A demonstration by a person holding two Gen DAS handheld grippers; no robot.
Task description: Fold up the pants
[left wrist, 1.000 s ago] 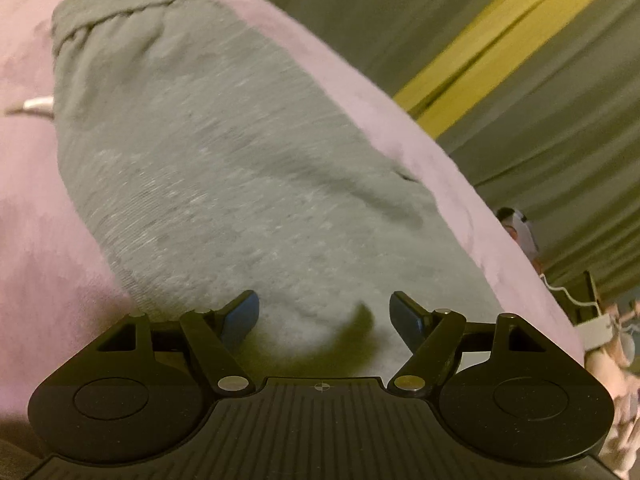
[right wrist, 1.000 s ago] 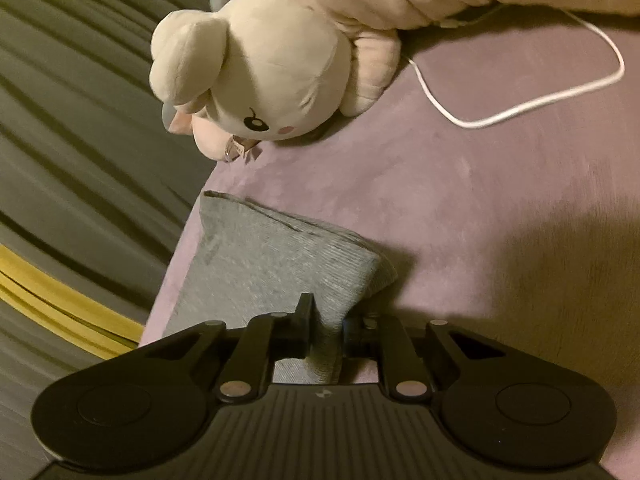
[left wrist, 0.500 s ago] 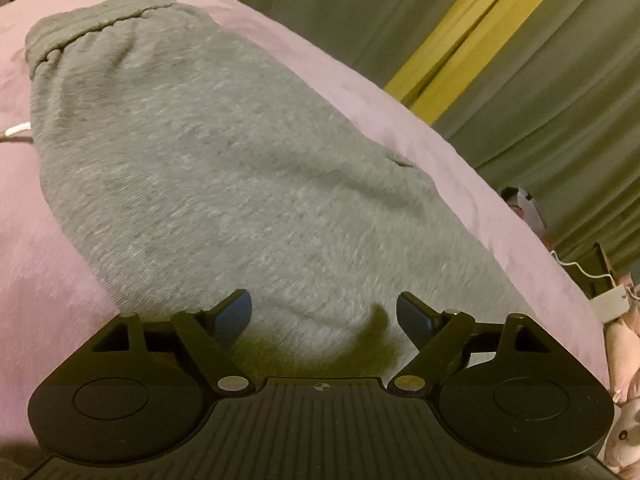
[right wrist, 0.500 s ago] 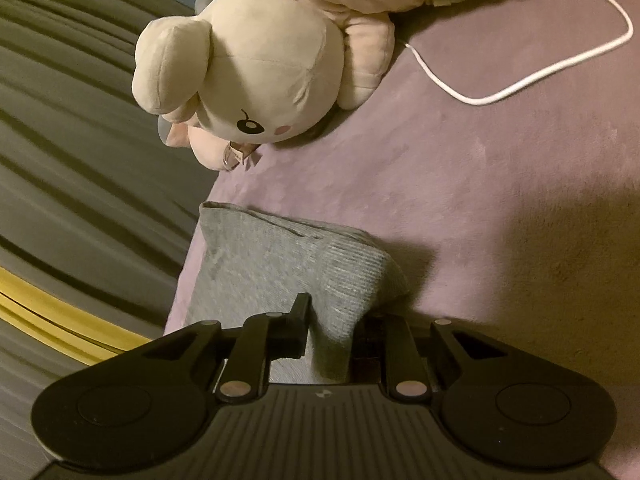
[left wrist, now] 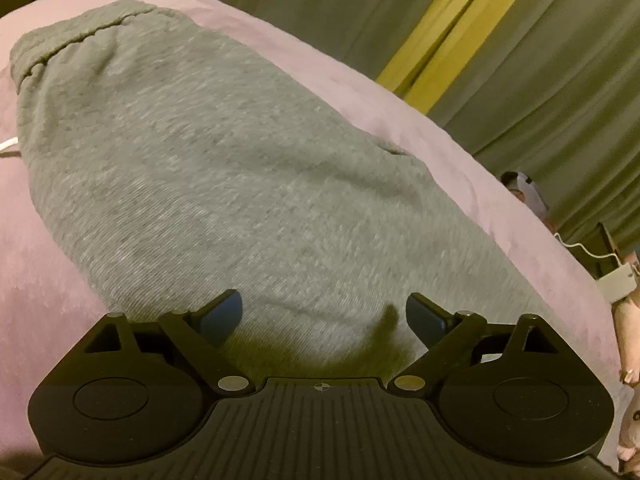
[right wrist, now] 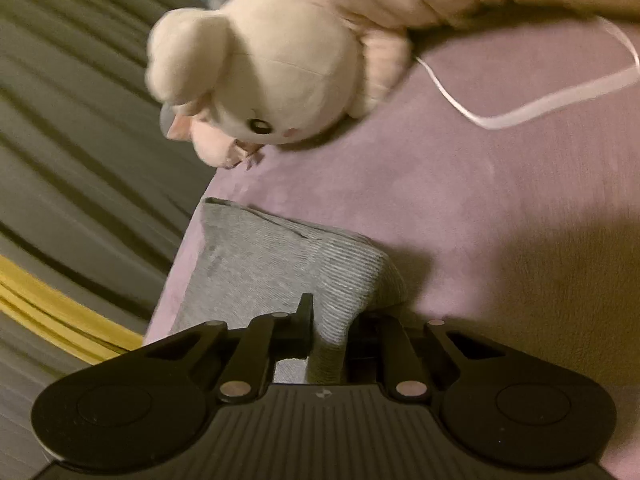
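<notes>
The grey sweatpants [left wrist: 224, 168] lay flat on the mauve bed cover [left wrist: 48, 280]. In the left wrist view their long axis ran from the elastic waistband [left wrist: 76, 36] at 11 o'clock, down past the left gripper [left wrist: 324, 316], towards 5 o'clock. The left gripper stood over the cloth with its jaws wide apart; they had just been opening further. Fabric lay below the gap, but neither blue pad [left wrist: 222, 314] pressed on it, so nothing was held on that side.

The right gripper [right wrist: 330, 320] was at the opposite end of the garment. Its jaws were nearly closed and had just been tightening, pinching a raised ridge of the ribbed cuff [right wrist: 320, 276]. From that gripper the remaining leg cloth spread towards 10 o'clock, ending at the edge of the bed. In the inspector's judgement the right hand was the nearer to a working hold, and the coming fold would carry that cuff end along the long axis towards the waistband.

The surface was a soft, plush cover, likely to drag on the cloth. A white plush toy [right wrist: 260, 84] lay at 12 o'clock from the right gripper, well apart from the cuff, with a white cable [right wrist: 520, 108] at 1 o'clock. Olive curtains [left wrist: 320, 8] with a yellow stripe [left wrist: 452, 24] hung beyond the bed.
</notes>
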